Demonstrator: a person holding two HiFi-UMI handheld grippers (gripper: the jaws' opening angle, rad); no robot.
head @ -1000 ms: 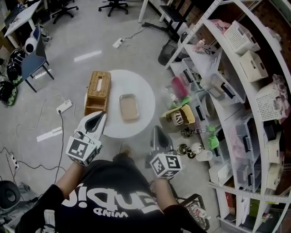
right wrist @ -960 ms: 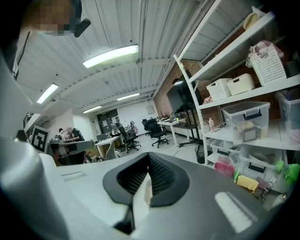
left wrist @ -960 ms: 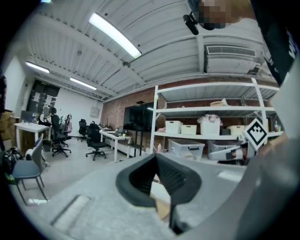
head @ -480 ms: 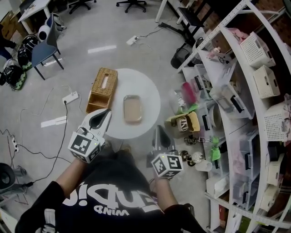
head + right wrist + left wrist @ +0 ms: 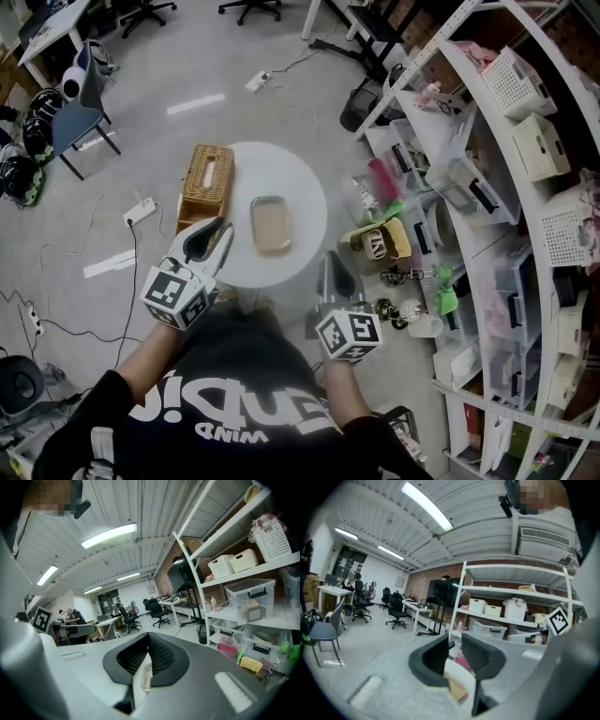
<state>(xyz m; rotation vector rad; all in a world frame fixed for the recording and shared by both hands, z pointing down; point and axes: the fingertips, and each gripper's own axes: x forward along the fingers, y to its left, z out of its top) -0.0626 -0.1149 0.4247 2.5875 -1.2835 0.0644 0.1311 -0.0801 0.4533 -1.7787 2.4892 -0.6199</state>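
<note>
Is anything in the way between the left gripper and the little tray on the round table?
Nothing visible: only bare tabletop lies between the left gripper and the tray. The wicker box sits off to the side.

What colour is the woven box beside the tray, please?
The woven box is golden brown; head view.

- The wicker box (image 5: 206,186) is brown, woven and oblong, with a long slot in its top. It lies flat at the left edge of the round white table (image 5: 302,187).
- The tray (image 5: 270,224) is shallow and rectangular, with rounded corners, a pale rim and a tan inside. It lies flat near the middle of the table, close to the box but not touching it.
</note>
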